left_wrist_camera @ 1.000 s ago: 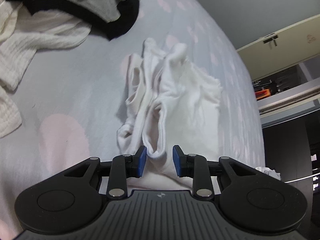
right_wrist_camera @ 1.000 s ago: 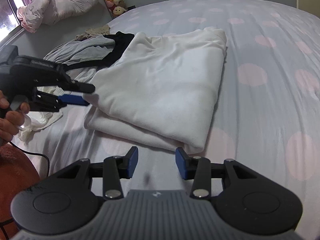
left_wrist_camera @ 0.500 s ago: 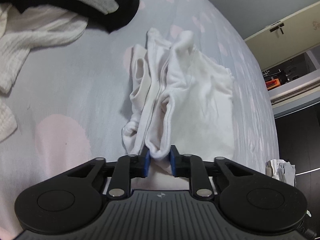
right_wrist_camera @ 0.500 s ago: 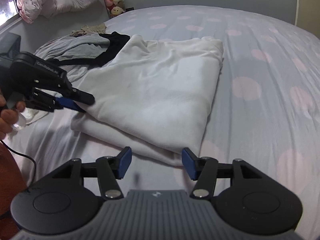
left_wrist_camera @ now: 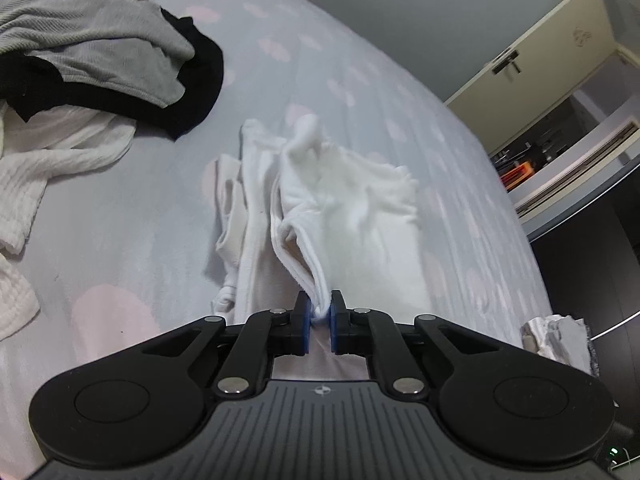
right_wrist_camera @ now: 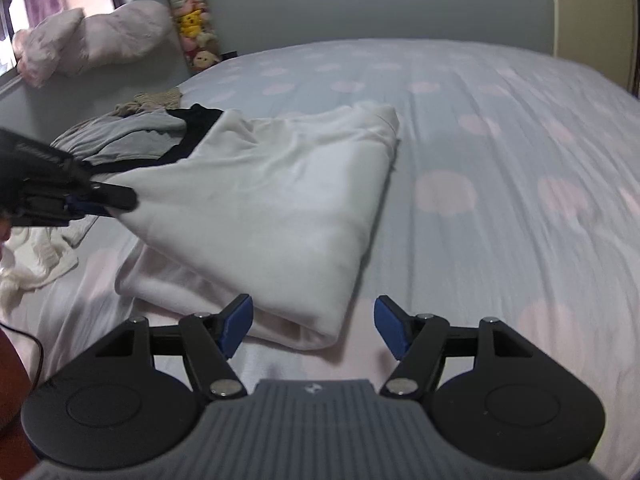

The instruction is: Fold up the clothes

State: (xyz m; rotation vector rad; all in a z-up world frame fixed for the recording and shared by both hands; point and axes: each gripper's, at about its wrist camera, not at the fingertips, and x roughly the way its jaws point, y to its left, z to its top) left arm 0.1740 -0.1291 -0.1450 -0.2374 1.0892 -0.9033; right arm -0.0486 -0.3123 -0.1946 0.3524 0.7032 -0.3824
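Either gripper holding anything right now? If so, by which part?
The left gripper pinches the white garment by a corner of its near edge, jaws closing on the fabric. The right gripper holds nothing; its jaws are opening.

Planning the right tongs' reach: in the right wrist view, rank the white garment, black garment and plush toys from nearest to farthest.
1. White garment, folded, just ahead of the right tongs.
2. Black garment, farther left.
3. Plush toys, at the far wall.

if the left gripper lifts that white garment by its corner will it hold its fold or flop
Likely flops: the white garment already sags from the corner pinched by the left gripper, whose jaws are closing. Probably light, since one pinch raises that edge. Its loose layers may slide apart.
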